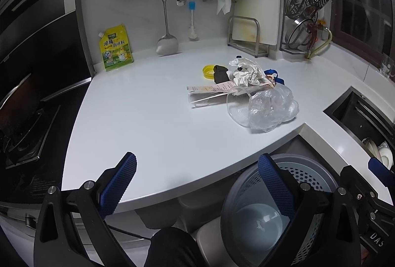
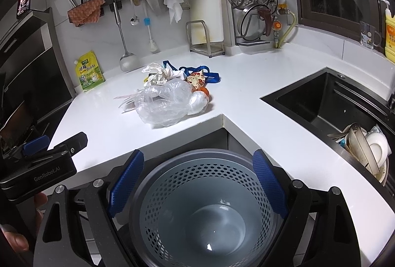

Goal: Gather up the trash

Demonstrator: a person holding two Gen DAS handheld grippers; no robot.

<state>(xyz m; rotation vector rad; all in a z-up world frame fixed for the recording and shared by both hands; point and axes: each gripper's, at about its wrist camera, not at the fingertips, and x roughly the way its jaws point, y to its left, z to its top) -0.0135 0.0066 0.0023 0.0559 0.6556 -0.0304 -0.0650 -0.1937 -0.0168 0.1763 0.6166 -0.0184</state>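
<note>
A pile of trash lies on the white counter (image 1: 138, 119): a clear plastic bag (image 1: 271, 104), a clear plastic cup (image 1: 234, 106), crumpled paper (image 1: 246, 72), a receipt strip (image 1: 209, 89), a black scrap (image 1: 220, 73), a yellow lid (image 1: 208, 69) and a blue strap (image 1: 274, 74). The bag (image 2: 165, 101), the paper (image 2: 155, 74), the strap (image 2: 205, 72) and an orange patterned wrapper (image 2: 197, 80) also show in the right wrist view. A grey perforated bin (image 2: 202, 205) stands on the floor below the counter's inner corner; it also shows in the left wrist view (image 1: 279, 200). My left gripper (image 1: 197, 183) is open and empty at the counter's front edge. My right gripper (image 2: 200, 185) is open and empty above the bin.
A black sink (image 2: 328, 104) with dishes (image 2: 370, 146) is at the right. A stove (image 1: 27, 119) is at the left. A yellow seasoning pouch (image 1: 116, 48), a hanging spatula (image 1: 166, 42) and a metal rack (image 1: 249, 37) stand along the back wall.
</note>
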